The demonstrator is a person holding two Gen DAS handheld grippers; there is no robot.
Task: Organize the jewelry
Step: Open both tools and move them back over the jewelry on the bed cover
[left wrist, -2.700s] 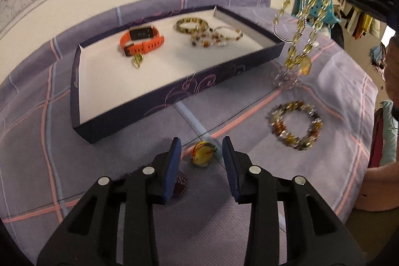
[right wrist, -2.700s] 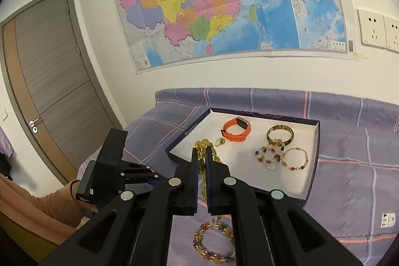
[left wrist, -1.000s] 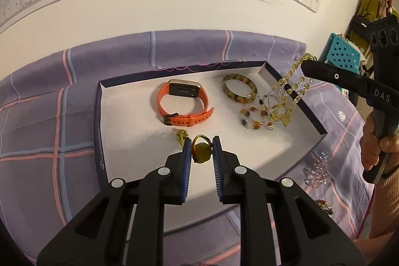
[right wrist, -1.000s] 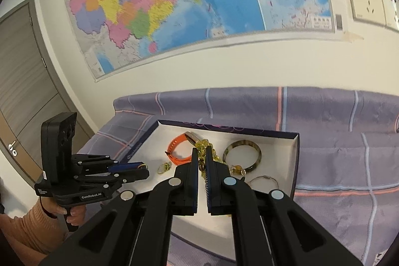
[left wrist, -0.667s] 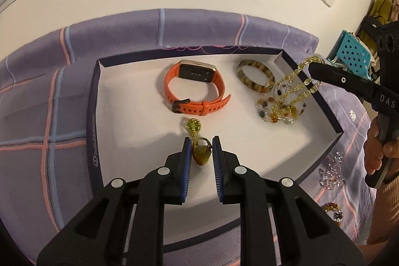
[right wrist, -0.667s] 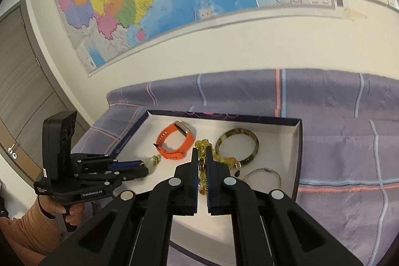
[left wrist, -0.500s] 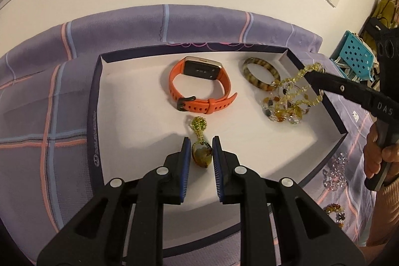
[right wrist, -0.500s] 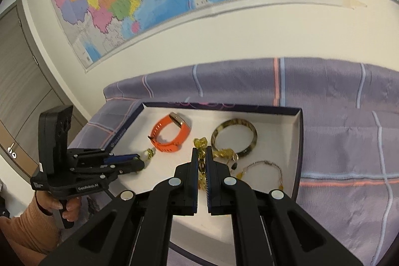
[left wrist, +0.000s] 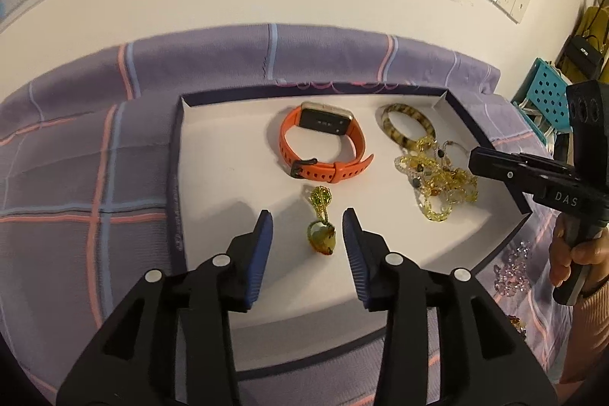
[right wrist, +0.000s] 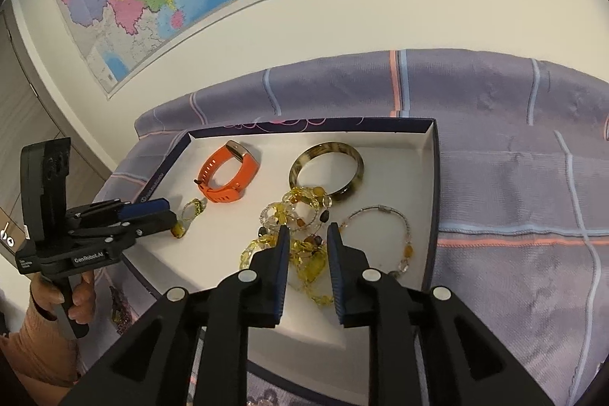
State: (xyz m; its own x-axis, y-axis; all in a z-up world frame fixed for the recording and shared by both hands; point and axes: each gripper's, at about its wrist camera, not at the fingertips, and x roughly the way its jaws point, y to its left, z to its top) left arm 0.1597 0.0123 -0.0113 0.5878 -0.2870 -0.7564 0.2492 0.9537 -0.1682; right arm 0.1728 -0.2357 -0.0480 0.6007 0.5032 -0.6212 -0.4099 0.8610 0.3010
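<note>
Left gripper (left wrist: 306, 231): jaws opening, amber ring (left wrist: 321, 240) lying loose between them on the tray (left wrist: 228, 177) floor. Bare white floor to its left as far as the tray wall; orange watch (left wrist: 323, 147) blocks straight ahead.

Right gripper (right wrist: 306, 248): jaws opening over the yellow bead necklace (right wrist: 300, 253), which fills the gap. Brown bangle (right wrist: 327, 170) ahead, thin bracelet (right wrist: 384, 234) just right, tray wall beyond. Open floor lies between the two grippers.
</note>
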